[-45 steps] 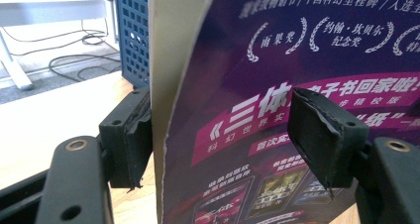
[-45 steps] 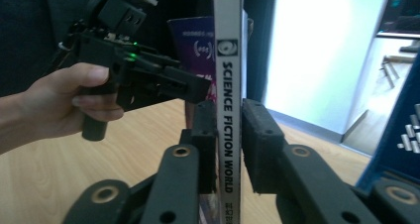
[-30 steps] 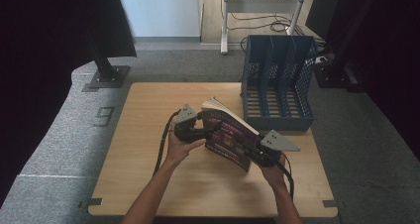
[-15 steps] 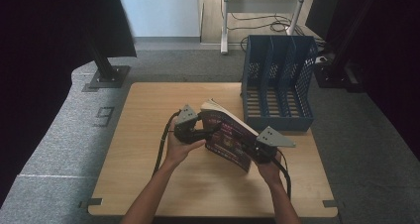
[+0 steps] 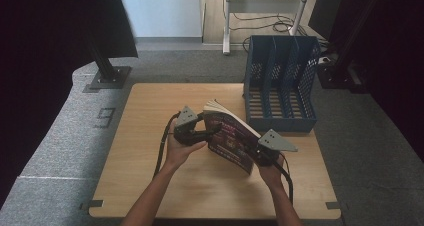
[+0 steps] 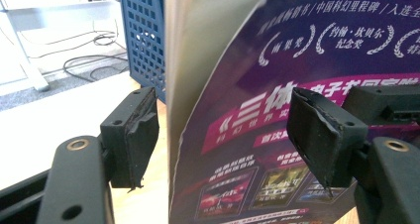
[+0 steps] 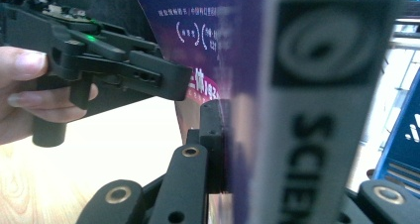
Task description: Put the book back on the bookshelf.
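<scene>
The right claw point(image 5: 256, 153) has just closed on the spine end of the paperback book point(image 5: 231, 140), which stands tilted on the worktop point(image 5: 150, 111) just in front of the blue file rack point(image 5: 280, 81). The left claw point(image 5: 212, 131) straddles the cover, jaws apart, seemingly not pressing. The book looks light and floppy, with a glossy cover; gripping near the spine should hold best.

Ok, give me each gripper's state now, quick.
Left gripper: open, jaws standing on either side of the book, pads not pressing it.
Right gripper: shut on the book at its spine edge, holding it upright over the table.
</scene>
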